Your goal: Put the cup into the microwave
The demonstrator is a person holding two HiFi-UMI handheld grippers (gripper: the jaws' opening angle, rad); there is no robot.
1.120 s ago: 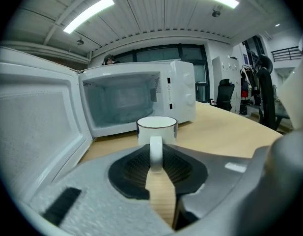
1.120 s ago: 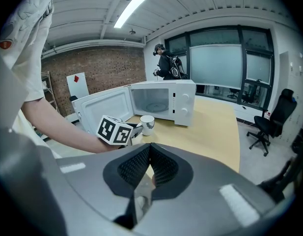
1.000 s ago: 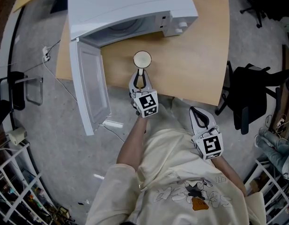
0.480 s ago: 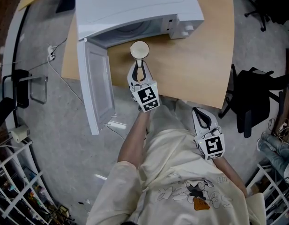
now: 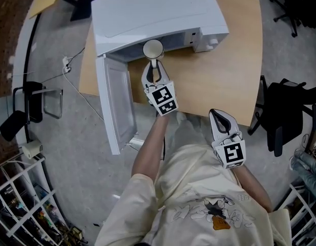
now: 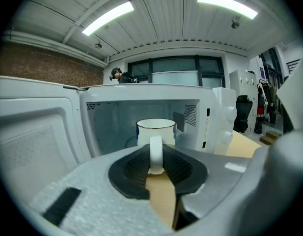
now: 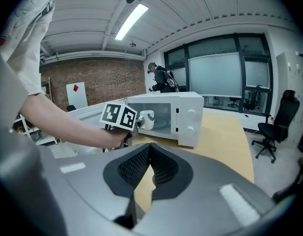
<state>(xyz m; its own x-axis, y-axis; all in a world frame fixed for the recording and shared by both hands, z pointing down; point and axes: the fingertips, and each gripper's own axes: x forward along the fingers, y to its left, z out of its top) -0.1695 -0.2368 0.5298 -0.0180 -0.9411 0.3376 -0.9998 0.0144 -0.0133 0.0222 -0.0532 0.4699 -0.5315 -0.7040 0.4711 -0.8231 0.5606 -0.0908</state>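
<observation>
white cup (image 5: 152, 48) pinched by its handle in the left gripper (image 5: 154, 72), held at the open microwave's (image 5: 158, 9) mouth, right gripper (image 5: 217, 118) pressed together, empty, near the table (image 5: 219, 70) edge

Cream short-sleeved T-shirt (image 5: 191, 181), cartoon chest print (image 5: 211, 215); left gripper (image 5: 153, 68), right gripper (image 5: 216, 115) grey, black-white marker cubes (image 5: 163, 98).
</observation>
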